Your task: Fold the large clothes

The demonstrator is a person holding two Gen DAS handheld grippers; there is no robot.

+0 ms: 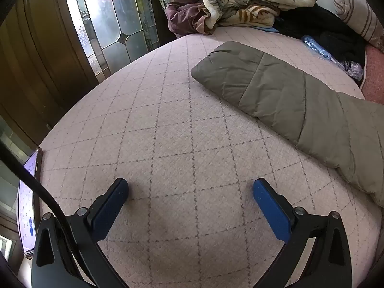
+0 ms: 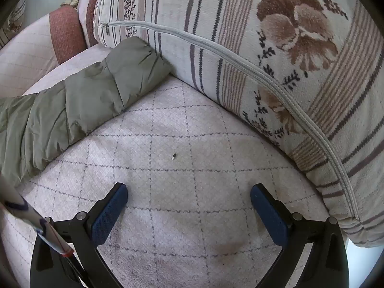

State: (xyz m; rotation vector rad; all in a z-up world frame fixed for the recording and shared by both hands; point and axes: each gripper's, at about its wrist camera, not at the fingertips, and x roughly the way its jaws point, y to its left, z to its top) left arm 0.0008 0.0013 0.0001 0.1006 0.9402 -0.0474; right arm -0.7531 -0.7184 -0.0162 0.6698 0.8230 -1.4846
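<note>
— Pink quilted bedding (image 1: 168, 132) with a grey diamond grid fills both of your views. Where is the garment?

— Your olive padded jacket (image 1: 276, 96) lies flat on the bed. In the left wrist view one quilted sleeve reaches from the right edge toward the middle of the mattress, cuff end pointing up and left. In the right wrist view the other sleeve (image 2: 84, 96) runs in from the left edge, its cuff touching the big striped floral cushion (image 2: 276, 60).

— And your claws?

— Your left claw (image 1: 190, 189) stands wide apart over bare bedding, nothing between its blue pads (image 1: 271, 206), and the jacket sleeve is well off to its upper right. Your right claw (image 2: 189, 192) is also spread wide, empty, above the bedding, with the sleeve to its upper left and the cushion just beside its right finger.

— What else sits around you?

— A small dark speck (image 2: 174, 156) lies on the bedding ahead of your right claw. At the far end of the bed you have a heap of blankets (image 1: 240, 4), brown and cream, with dark clothing (image 1: 324, 31) and a blue plastic wrapper (image 1: 321, 50) beside it. A phone (image 1: 28, 204) with a lit screen sits at the bed's left edge, near a stained-glass door (image 1: 112, 19).
</note>
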